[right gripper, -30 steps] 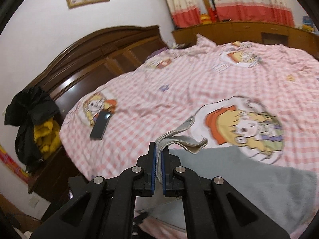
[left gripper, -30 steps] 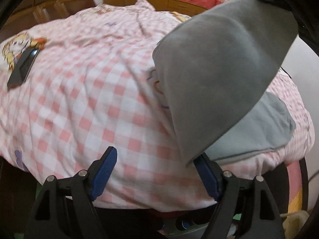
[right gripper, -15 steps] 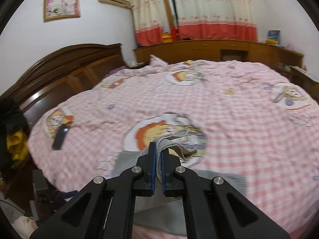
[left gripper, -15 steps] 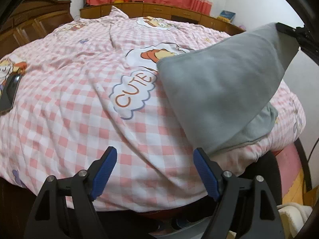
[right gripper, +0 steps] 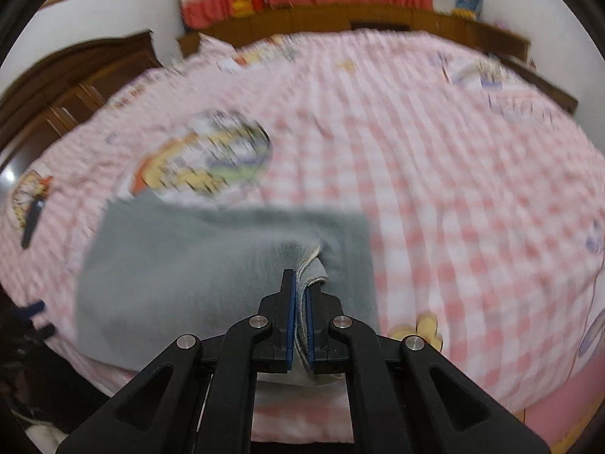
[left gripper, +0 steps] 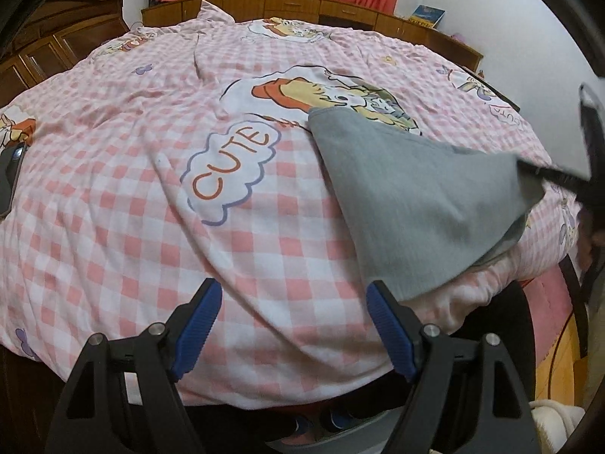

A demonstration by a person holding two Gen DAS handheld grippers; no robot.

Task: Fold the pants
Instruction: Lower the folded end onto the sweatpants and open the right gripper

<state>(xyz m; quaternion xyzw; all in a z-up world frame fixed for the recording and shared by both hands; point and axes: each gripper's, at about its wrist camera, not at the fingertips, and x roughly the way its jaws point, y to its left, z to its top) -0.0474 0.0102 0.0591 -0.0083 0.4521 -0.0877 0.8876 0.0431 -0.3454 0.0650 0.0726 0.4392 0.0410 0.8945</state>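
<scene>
The grey pants (left gripper: 412,196) lie near the bed's front edge on the pink checked bedspread (left gripper: 189,121). My left gripper (left gripper: 293,325) is open and empty, hovering over the bed's front edge just left of the pants' near corner. My right gripper (right gripper: 300,302) is shut on a bunched layer of the pants (right gripper: 211,272), holding it low over the rest of the cloth. The right gripper also shows in the left wrist view (left gripper: 556,178), pinching the pants' right corner. The right wrist view is motion-blurred.
A black phone (left gripper: 9,178) lies at the bed's left edge. A dark wooden headboard (left gripper: 45,45) stands at the left and a wooden cabinet (left gripper: 302,3) with curtains runs along the far wall. The floor drops off past the bed's right edge.
My right gripper has swung the held pants layer down and over to the right, so the raised cloth now lies low over the bed. The left gripper stays open.
</scene>
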